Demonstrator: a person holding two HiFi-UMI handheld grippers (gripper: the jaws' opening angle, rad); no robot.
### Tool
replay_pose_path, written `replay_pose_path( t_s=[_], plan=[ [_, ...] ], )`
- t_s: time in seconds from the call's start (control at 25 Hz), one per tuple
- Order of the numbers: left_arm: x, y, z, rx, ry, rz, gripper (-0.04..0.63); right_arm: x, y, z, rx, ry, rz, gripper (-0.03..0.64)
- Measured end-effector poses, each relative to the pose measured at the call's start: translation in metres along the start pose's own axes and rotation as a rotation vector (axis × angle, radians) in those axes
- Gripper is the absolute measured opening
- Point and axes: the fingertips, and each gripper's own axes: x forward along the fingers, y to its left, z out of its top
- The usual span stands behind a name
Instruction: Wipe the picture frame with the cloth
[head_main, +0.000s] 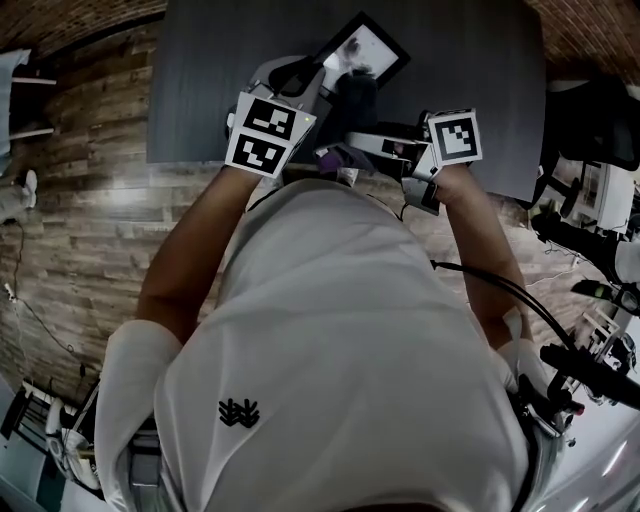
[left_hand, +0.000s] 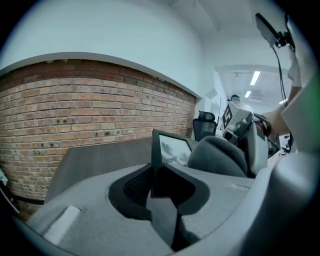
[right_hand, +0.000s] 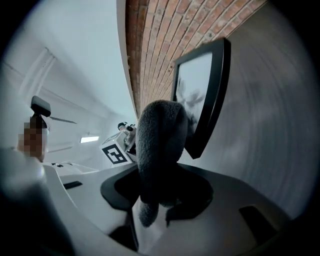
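Closest in, the left tool (left_hand: 155, 187) is clenched on the near edge of the black picture frame (left_hand: 172, 147), holding it upright and a little tilted. The right tool (right_hand: 160, 195) grips a bunched grey cloth (right_hand: 160, 140), whose free end is up against the frame's glass front. Below both lies the dark counter (head_main: 200, 80), with the frame held over it, and beyond that runs a brick wall (left_hand: 75, 110).

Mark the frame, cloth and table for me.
frame (right_hand: 220, 85): right gripper view, on its black right border.
cloth (right_hand: 159, 140): right gripper view, middle of the grey wad.
table (head_main: 200, 80): head view, bare top left of the frame.
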Motion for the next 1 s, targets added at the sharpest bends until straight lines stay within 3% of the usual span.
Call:
replay_pose_path(
  t_s=[0.2,0.4,0.72,1.0],
  plan=[
    [-0.004,-0.002,0.000,0.035,-0.001,-0.007,0.075,0.012,-0.010,-0.004,0.081,0.005,-0.015,0.146],
    [0.011,-0.013,0.000,0.045,0.016,-0.027,0.075,-0.030,-0.027,0.023,0.140,-0.074,-0.042,0.146],
    [-0.002,-0.019,-0.012,0.055,0.023,-0.041,0.075,-0.052,-0.024,0.041,0.100,-0.158,-0.073,0.146],
    [0.000,-0.025,-0.010,0.086,0.026,-0.050,0.075,-0.003,-0.003,0.006,0.038,0.010,-0.018,0.146]
  ],
)
